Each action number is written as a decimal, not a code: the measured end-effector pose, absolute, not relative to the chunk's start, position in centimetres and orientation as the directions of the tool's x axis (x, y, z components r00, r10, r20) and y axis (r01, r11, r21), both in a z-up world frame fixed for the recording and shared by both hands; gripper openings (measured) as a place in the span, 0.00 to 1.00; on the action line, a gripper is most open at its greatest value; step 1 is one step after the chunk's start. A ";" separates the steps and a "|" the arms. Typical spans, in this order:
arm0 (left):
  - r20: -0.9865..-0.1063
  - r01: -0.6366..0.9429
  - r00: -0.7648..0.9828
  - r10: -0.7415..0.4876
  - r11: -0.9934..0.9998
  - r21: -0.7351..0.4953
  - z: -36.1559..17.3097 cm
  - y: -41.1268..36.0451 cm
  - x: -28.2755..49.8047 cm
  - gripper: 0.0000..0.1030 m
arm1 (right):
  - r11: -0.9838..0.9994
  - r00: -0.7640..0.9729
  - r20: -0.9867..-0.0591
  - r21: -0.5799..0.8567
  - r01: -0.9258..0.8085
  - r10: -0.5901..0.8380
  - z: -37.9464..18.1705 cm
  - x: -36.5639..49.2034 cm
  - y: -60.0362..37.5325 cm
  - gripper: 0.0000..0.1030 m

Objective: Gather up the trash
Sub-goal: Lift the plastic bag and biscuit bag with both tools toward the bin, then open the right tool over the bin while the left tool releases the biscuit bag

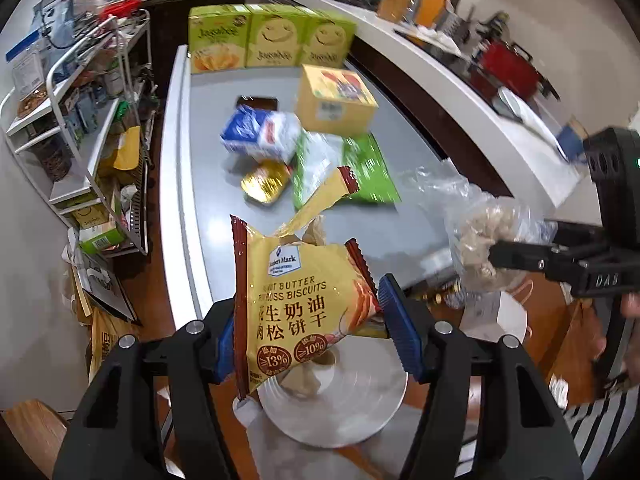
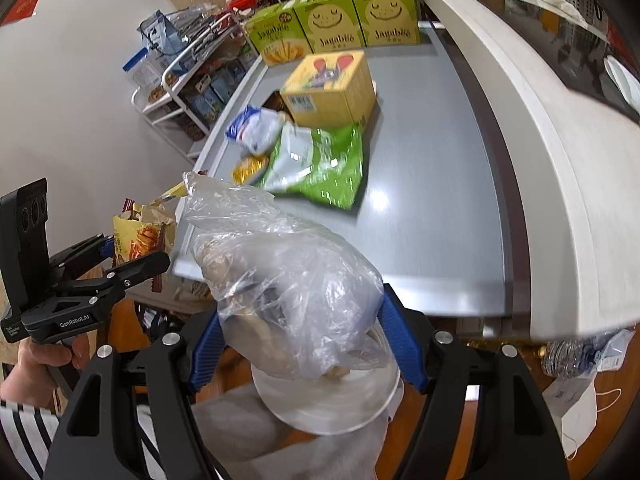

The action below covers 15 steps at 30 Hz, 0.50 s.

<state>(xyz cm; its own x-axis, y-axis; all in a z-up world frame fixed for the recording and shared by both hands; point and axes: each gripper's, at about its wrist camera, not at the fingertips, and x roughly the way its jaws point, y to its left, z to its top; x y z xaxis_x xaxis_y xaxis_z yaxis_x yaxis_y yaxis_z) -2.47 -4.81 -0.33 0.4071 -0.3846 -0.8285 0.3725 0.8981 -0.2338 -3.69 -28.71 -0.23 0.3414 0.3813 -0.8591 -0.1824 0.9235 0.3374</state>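
Observation:
My left gripper (image 1: 312, 332) is shut on a torn yellow peanut butter biscuit wrapper (image 1: 296, 300), held off the table's near edge above a round white bin (image 1: 344, 408). The wrapper also shows in the right wrist view (image 2: 138, 236), in the left gripper (image 2: 132, 256). My right gripper (image 2: 304, 344) is shut on a crumpled clear plastic bag (image 2: 288, 280) with brownish bits inside, above the same bin (image 2: 332, 404). In the left wrist view the bag (image 1: 480, 236) hangs from the right gripper (image 1: 496, 256) to the right.
The grey table (image 1: 216, 184) holds a green bag (image 1: 340, 168), a blue-white bag (image 1: 260, 132), a gold foil tray (image 1: 266, 182), a yellow box (image 1: 336, 98) and three green boxes (image 1: 272, 36) at the back. A wire shelf (image 1: 92, 128) stands left, a white counter (image 2: 560, 128) right.

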 end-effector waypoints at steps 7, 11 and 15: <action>-0.862 0.421 0.332 -0.383 0.878 -0.228 -2.1 -5.9 -5.3 0.61 | 0.921 0.268 -0.884 0.347 -0.175 0.384 -1.7 -6.4 -29.4 0.68; -0.880 0.448 0.281 -0.382 0.863 -0.231 -3.4 -6.5 -6.9 0.61 | 0.921 0.224 -0.898 0.341 -0.187 0.378 -2.5 -7.9 -29.2 0.68; -0.899 0.477 0.228 -0.374 0.848 -0.232 -4.8 -7.0 -8.2 0.61 | 0.923 0.175 -0.914 0.331 -0.197 0.365 -3.6 -9.4 -28.9 0.68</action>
